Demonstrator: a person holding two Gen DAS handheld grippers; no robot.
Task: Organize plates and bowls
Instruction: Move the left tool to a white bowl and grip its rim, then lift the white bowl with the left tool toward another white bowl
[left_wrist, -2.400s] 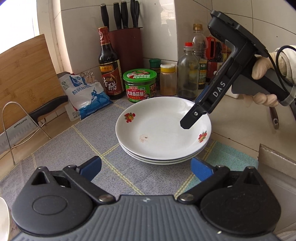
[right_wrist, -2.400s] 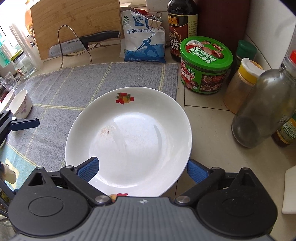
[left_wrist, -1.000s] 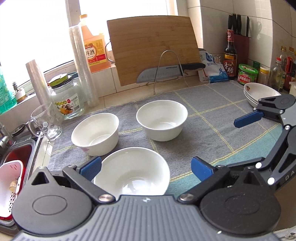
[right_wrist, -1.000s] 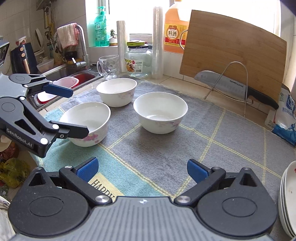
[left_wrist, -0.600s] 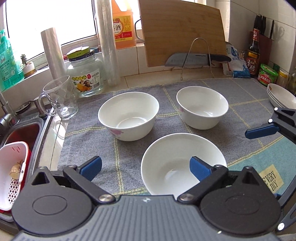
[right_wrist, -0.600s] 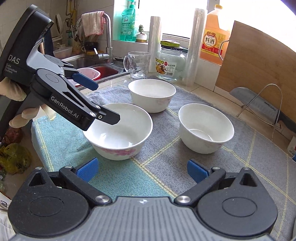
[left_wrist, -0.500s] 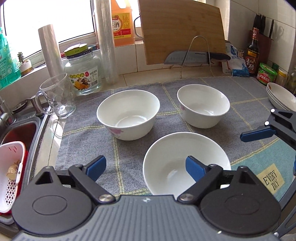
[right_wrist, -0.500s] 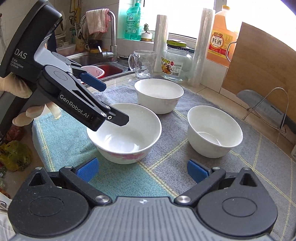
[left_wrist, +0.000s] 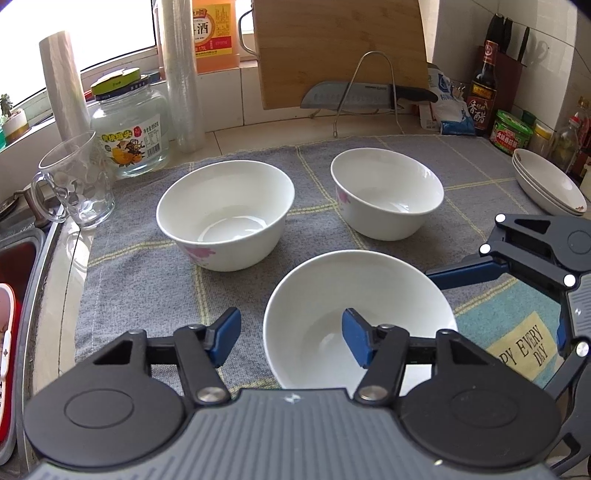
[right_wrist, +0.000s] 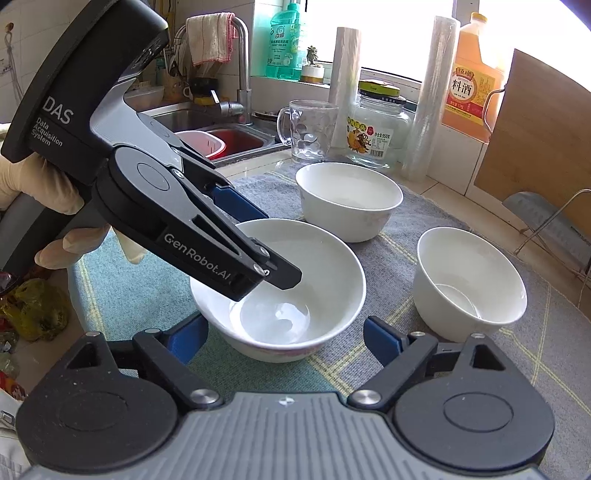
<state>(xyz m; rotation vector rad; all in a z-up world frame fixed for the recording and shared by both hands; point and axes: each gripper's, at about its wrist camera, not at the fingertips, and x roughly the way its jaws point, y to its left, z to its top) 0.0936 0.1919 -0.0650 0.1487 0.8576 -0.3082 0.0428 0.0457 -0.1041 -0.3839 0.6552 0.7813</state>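
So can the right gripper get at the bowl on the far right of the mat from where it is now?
Probably yes. The right gripper is open, and the right-hand bowl stands alone with bare mat around it. The left gripper is busy over the nearest bowl, off that path.

The left gripper (left_wrist: 290, 339) straddles the rim of the nearest bowl (left_wrist: 360, 317), one pad inside, one outside, not yet clamped. Two more bowls (left_wrist: 225, 214) (left_wrist: 386, 197) sit beyond on the grey mat (left_wrist: 147, 280).

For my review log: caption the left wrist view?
Open left gripper straddles nearest bowl's rim; two bowls beyond.
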